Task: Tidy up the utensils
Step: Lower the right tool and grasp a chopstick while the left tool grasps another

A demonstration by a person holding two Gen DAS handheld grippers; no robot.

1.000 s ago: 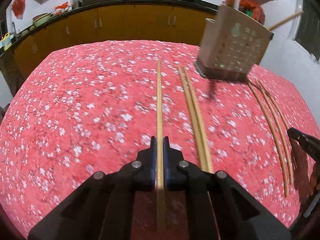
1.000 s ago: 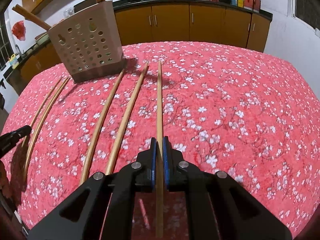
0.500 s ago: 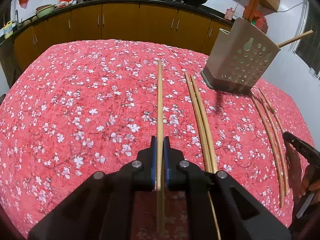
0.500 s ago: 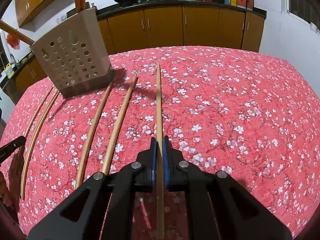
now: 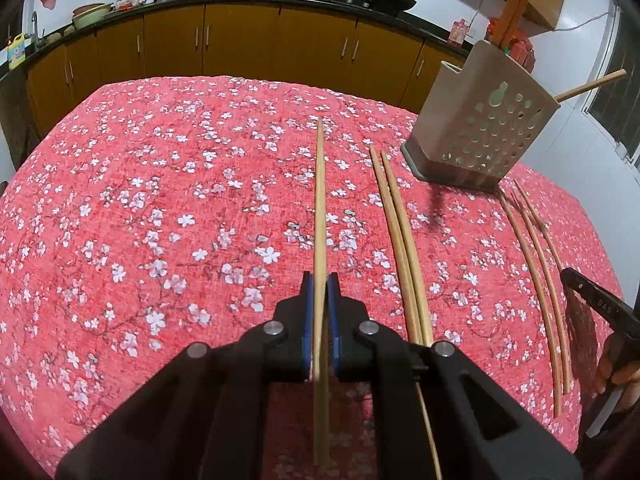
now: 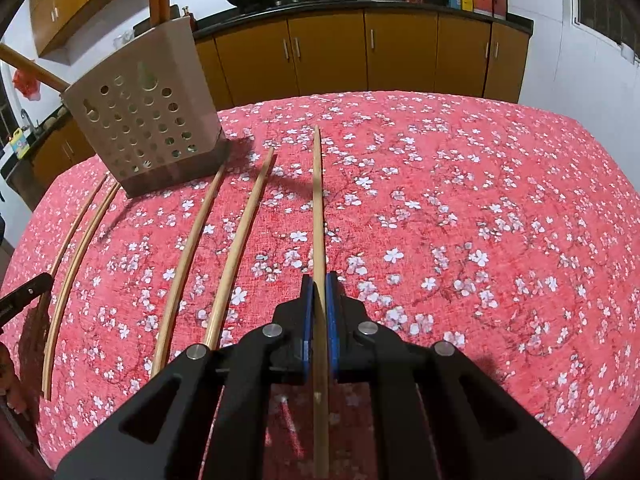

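My left gripper [image 5: 319, 292] is shut on a long wooden chopstick [image 5: 319, 208] held above the red flowered tablecloth [image 5: 160, 220]. My right gripper [image 6: 319, 292] is shut on another chopstick [image 6: 317, 200], also lifted. A beige perforated utensil holder [image 5: 480, 128] stands at the far right in the left view and at the far left in the right wrist view [image 6: 148, 116], with utensil handles sticking out. Two chopsticks [image 5: 400, 232] lie side by side on the cloth, seen also in the right wrist view [image 6: 216, 248]. Thinner sticks [image 5: 536, 280] lie beyond the holder.
Wooden kitchen cabinets [image 5: 240, 44] with a black counter, woks and bottles run behind the table. The other gripper's tip shows at the right edge of the left view [image 5: 596, 304] and at the left edge of the right wrist view [image 6: 24, 296].
Both grippers have risen and pulled back with their chopsticks; the holder looks farther away and more of the cabinets shows.
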